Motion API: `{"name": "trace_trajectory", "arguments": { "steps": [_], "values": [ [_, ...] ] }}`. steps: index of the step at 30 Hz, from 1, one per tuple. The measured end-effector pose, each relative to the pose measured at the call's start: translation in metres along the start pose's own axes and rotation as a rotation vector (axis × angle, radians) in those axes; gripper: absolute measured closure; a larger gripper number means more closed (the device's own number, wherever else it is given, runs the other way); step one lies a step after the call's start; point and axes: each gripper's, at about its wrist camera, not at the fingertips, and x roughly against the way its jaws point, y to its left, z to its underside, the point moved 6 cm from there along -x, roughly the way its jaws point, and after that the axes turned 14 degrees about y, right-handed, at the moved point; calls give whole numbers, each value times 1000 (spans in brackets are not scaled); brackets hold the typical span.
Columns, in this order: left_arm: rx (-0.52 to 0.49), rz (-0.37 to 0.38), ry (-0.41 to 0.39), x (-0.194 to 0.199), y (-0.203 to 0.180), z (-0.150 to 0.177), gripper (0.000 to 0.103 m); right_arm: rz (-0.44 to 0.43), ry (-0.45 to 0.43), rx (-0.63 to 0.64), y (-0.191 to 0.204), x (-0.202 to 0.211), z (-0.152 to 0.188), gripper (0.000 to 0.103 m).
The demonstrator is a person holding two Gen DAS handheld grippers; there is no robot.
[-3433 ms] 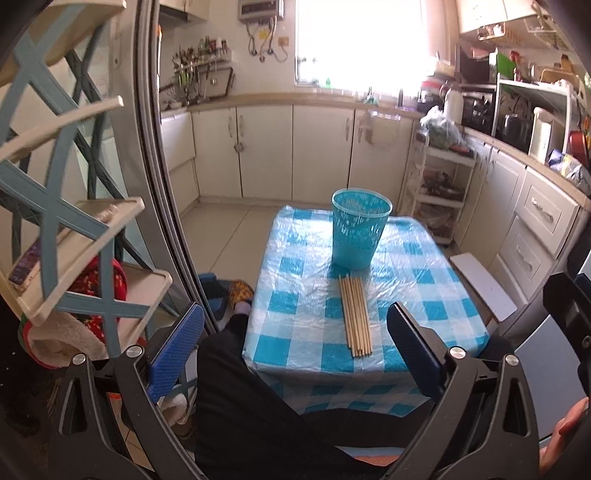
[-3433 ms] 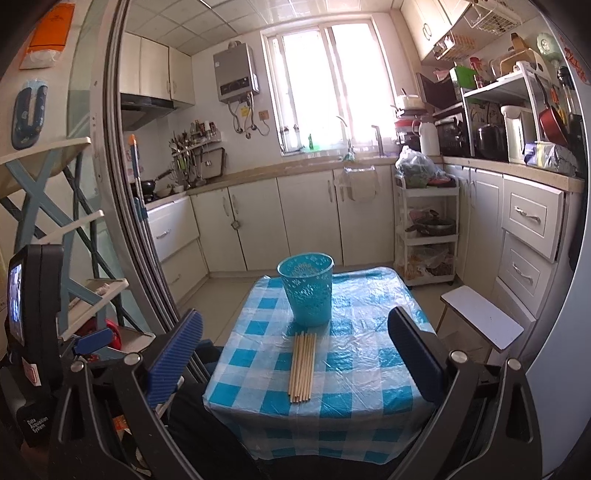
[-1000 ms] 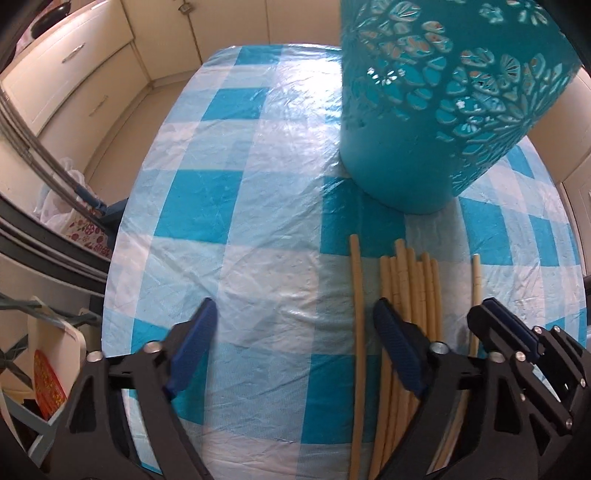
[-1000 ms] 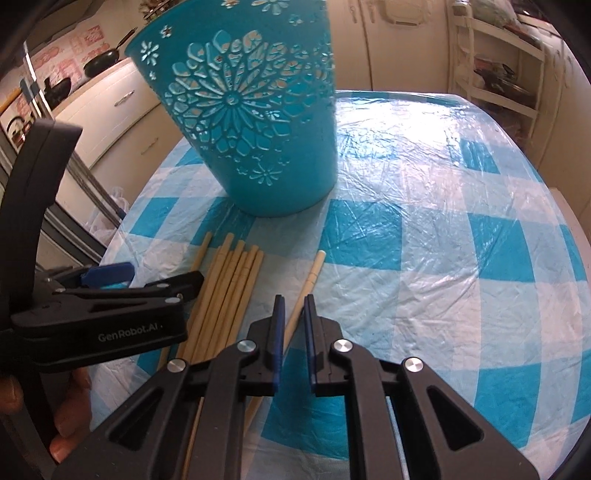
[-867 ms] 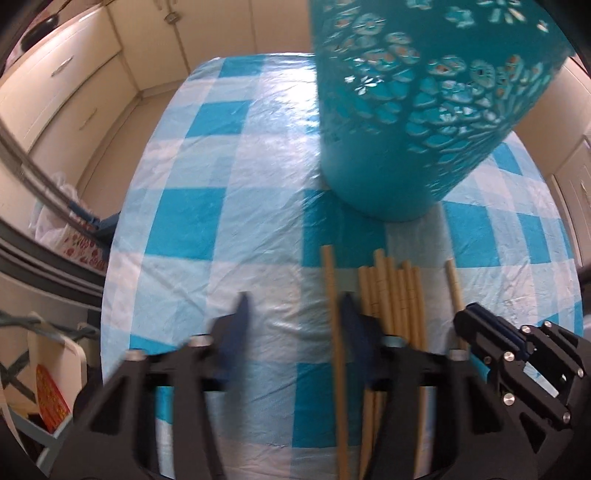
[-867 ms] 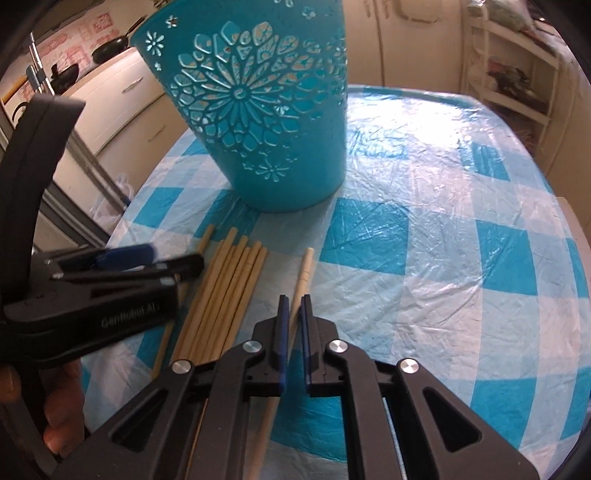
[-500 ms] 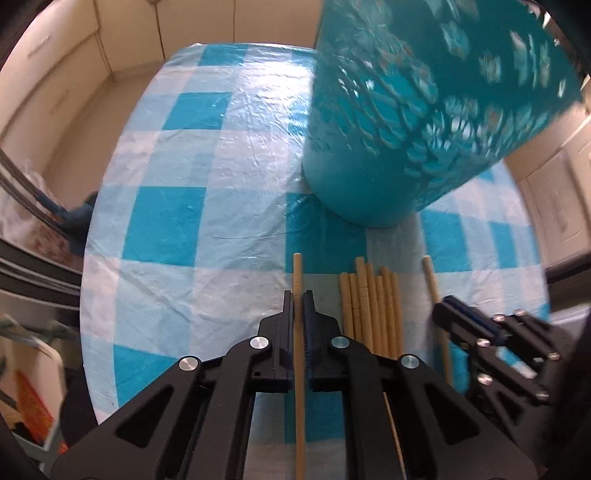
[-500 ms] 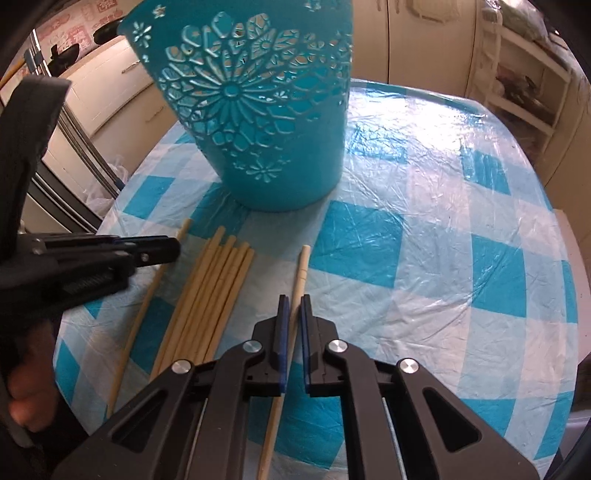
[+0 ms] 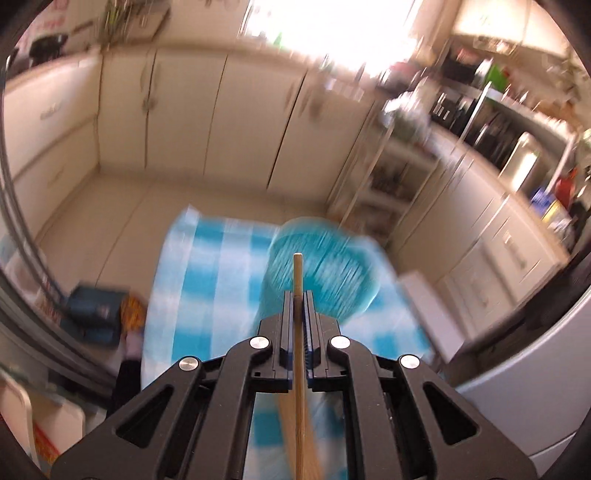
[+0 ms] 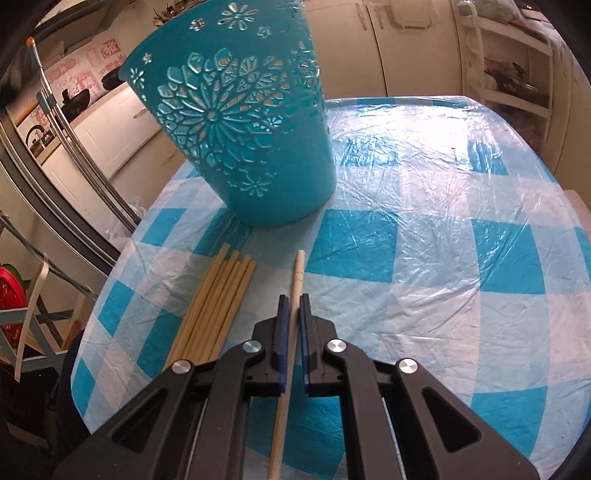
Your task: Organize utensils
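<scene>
Left gripper (image 9: 297,295) now lifted off the table, clamped on one chopstick (image 9: 297,269), heading for teal basket (image 9: 317,273). Right gripper (image 10: 290,299) pinches another chopstick (image 10: 297,273), unlifted.

Kitchen, daylight; bright window (image 9: 332,33) on far wall, blown out white; cream cabinets (image 9: 221,122) run beneath it and along left side; pale tiled floor (image 9: 122,218) below; open shelving rack (image 9: 384,184) at corner, contents blurred, possibly pots; right counter (image 9: 498,122) crowded with dark appliances; drawer fronts (image 9: 498,258) under it; surface (image 10: 424,229) draped in blue-and-white checked plastic cloth, creased and glossy; red-patterned wall tiles (image 10: 92,70) behind black pans (image 10: 110,79) at left.
</scene>
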Motion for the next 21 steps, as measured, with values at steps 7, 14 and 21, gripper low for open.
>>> {"name": "trace_trajectory", "arguments": {
  "steps": [7,14,21],
  "values": [
    [-27,-16,-321,25,-48,-84,98,-25,-1,-16,0,1,-1,97],
    [18,-133,-343,-67,-34,-117,98,-40,-2,-24,-5,3,1,97],
    [-6,-235,-250,-148,-17,-89,98,-50,-3,-30,-4,3,1,97]
  ]
}}
